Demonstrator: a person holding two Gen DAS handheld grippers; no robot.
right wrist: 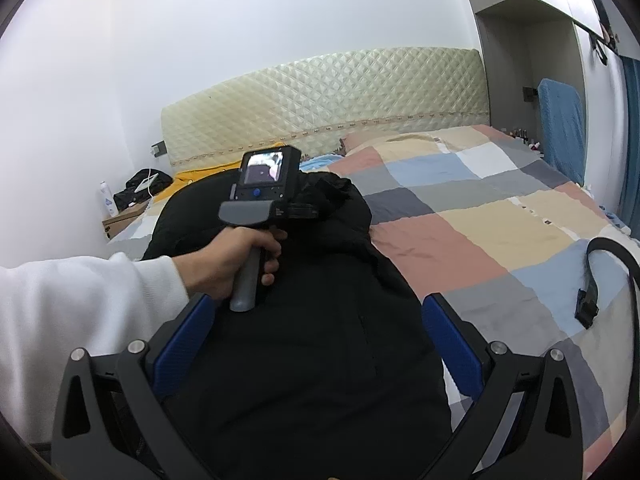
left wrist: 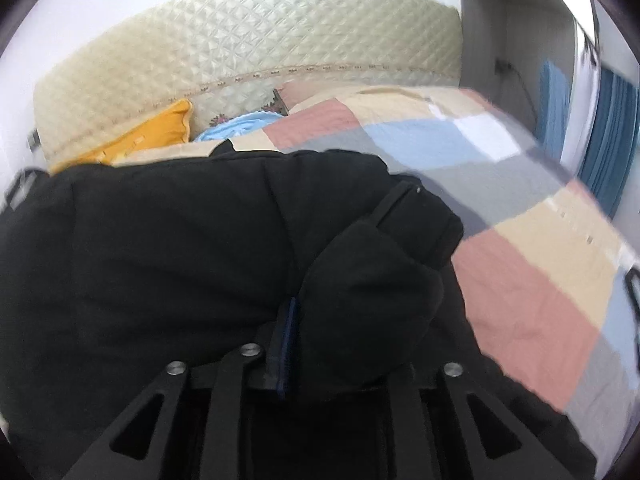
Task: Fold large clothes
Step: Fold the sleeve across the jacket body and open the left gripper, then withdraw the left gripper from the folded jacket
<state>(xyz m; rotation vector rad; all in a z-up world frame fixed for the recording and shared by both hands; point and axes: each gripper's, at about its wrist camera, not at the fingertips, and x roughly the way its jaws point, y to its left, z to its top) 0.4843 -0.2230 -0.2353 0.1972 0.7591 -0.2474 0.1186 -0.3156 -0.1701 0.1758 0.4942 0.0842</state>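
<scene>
A large black padded jacket (left wrist: pixel 160 248) lies across the bed's left side, seen too in the right wrist view (right wrist: pixel 304 360). My left gripper (left wrist: pixel 344 320) has its jaws narrow, with a thick fold of the jacket bulging between them. The fold lies against the blue left pad (left wrist: pixel 290 340) and hides the right finger. From the right wrist view, a hand in a white sleeve (right wrist: pixel 236 260) holds that left gripper (right wrist: pixel 276 208) over the jacket's far end. My right gripper (right wrist: pixel 316 340) stands wide open above the jacket's near part, its blue pads (right wrist: pixel 184 344) clear of the cloth.
A checkered quilt (right wrist: pixel 460 216) covers the bed up to a cream quilted headboard (right wrist: pixel 328 108). A yellow pillow (left wrist: pixel 156 132) and light blue cloth (left wrist: pixel 236 126) sit by the headboard. A black strap (right wrist: pixel 608 276) lies at the right edge. A nightstand (right wrist: pixel 124 216) holds a bottle and a dark bag.
</scene>
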